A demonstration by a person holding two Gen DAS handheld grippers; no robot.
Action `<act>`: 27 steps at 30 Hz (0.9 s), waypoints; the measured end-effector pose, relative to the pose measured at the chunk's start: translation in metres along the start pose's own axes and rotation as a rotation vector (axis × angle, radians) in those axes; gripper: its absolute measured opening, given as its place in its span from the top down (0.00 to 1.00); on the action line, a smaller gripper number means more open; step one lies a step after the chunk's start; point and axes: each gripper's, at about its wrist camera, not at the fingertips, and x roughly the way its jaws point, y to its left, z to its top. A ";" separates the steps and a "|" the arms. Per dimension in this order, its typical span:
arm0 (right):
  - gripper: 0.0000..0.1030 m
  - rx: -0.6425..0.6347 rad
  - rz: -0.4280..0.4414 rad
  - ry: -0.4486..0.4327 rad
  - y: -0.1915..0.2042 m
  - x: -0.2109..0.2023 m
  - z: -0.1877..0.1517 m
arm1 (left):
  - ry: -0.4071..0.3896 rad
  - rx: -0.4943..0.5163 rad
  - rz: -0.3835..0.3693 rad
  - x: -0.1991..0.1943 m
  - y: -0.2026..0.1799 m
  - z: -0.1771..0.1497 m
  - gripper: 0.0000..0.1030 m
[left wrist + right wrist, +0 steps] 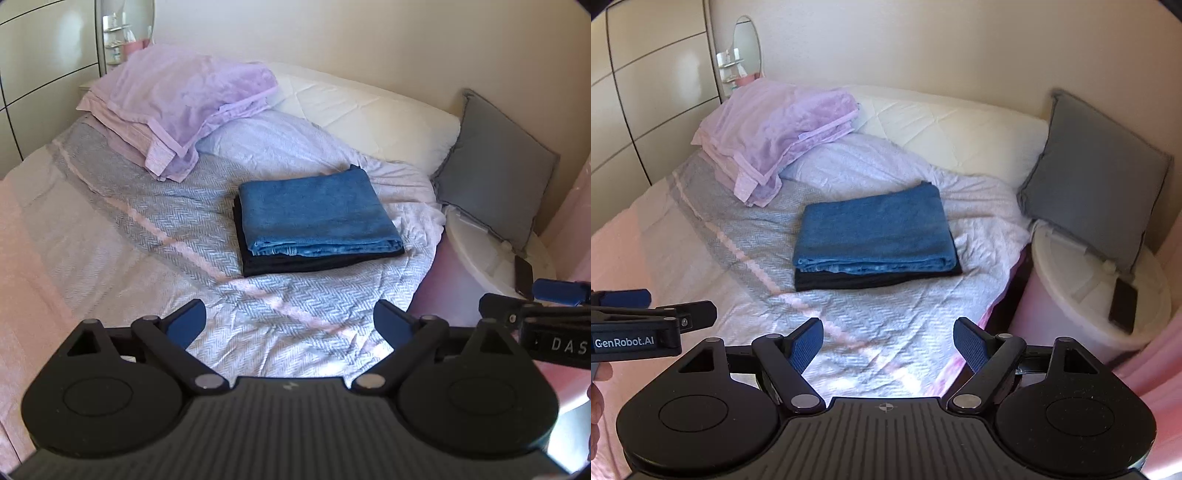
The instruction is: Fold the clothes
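A folded blue garment [314,214] [875,232] lies flat on top of a folded black one [317,260] [871,280] in the middle of the bed. My left gripper [290,321] hangs open above the bedspread, short of the stack, with nothing between its fingers. My right gripper [888,341] is also open and empty, just as far back from the stack. Each gripper shows at the edge of the other's view: the right gripper [546,314] at the right, the left gripper [646,321] at the left.
A grey herringbone bedspread [155,229] [738,243] covers the bed. A pile of lilac linen [177,107] [772,129] sits at the back left. A white pillow [369,110] and a grey cushion [495,166] [1097,173] lie behind. A white bin [1089,284] with a dark phone [1123,302] stands right.
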 end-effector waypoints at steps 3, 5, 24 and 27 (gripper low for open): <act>0.22 -0.029 0.001 0.003 -0.002 0.001 0.001 | -0.002 -0.003 0.014 0.002 -0.007 -0.001 0.07; 0.22 -0.035 0.008 0.008 -0.005 0.003 0.002 | -0.002 -0.005 0.022 0.003 -0.012 -0.001 0.07; 0.22 -0.059 0.059 0.042 -0.041 0.025 0.003 | 0.015 -0.057 0.079 0.026 -0.043 0.000 0.06; 0.22 -0.064 0.067 0.044 -0.045 0.029 0.007 | 0.014 -0.060 0.087 0.030 -0.046 0.003 0.06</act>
